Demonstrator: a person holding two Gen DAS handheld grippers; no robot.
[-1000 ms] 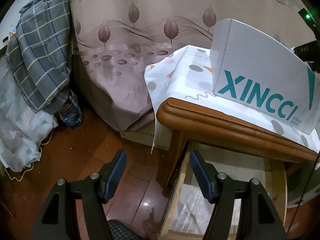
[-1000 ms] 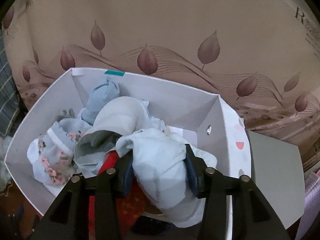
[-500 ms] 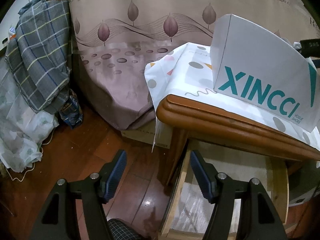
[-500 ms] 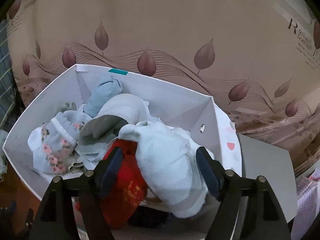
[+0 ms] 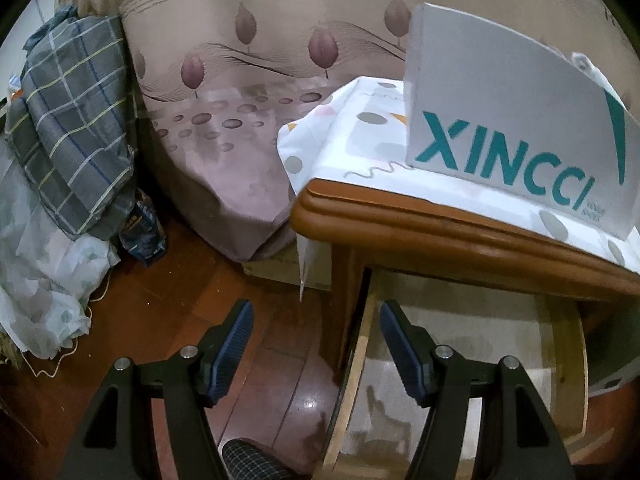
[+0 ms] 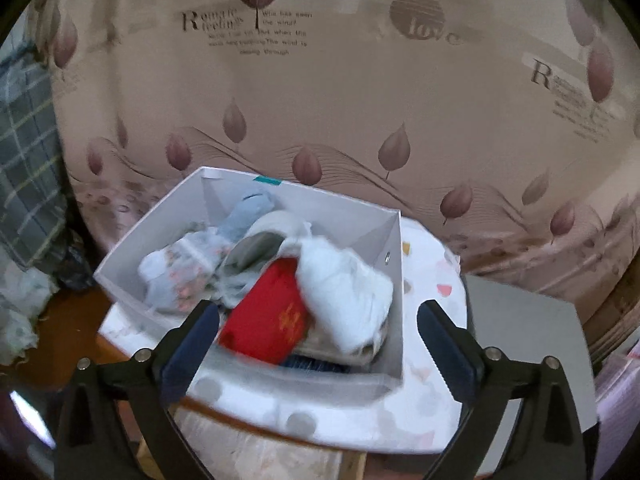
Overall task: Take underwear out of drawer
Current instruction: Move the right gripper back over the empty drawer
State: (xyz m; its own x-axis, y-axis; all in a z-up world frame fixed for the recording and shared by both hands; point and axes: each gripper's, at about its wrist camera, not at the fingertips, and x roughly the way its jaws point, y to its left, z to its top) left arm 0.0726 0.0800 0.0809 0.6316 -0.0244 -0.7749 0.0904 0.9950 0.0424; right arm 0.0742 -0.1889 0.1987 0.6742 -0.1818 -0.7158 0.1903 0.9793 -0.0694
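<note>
- Right gripper (image 6: 318, 334) up close: its 2 blue-padded jaws are swinging apart, wide now, with nothing pressed between them; the pads touch no cloth.
- Just beyond those jaws, the white box (image 6: 256, 376) sits on the spotted cloth (image 6: 424, 420) that covers the wooden nightstand (image 5: 440, 236).
- Inside the box, the pale white underwear (image 6: 344, 296) lies at the right, draped over the pile and free of any grip.
- Beside it to the left, a red piece (image 6: 268, 320) with a gold mark, touching the white one.
- Further in: a floral-print garment (image 6: 176, 276) at the left wall, a grey-lined piece (image 6: 256, 244) in the middle, a light blue roll (image 6: 248, 212) at the far wall.
- Left gripper (image 5: 316, 346): jaws parted, nothing between them, hanging over the wooden floor (image 5: 132, 320) and the left rail of the open drawer (image 5: 356, 364).
- The drawer is pulled out under the nightstand top; I see only a pale lining in the part on view.
- From this side the box shows "XINCCI" in teal letters.
- Past the nightstand, the bed (image 5: 248, 132) in its mauve leaf-print sheet, with printed lettering higher up.
- Far left: a grey plaid cloth (image 5: 76, 120) heaped over pale bundled fabric (image 5: 40, 272), a small dark blue packet (image 5: 144, 228) on the floor below.
</note>
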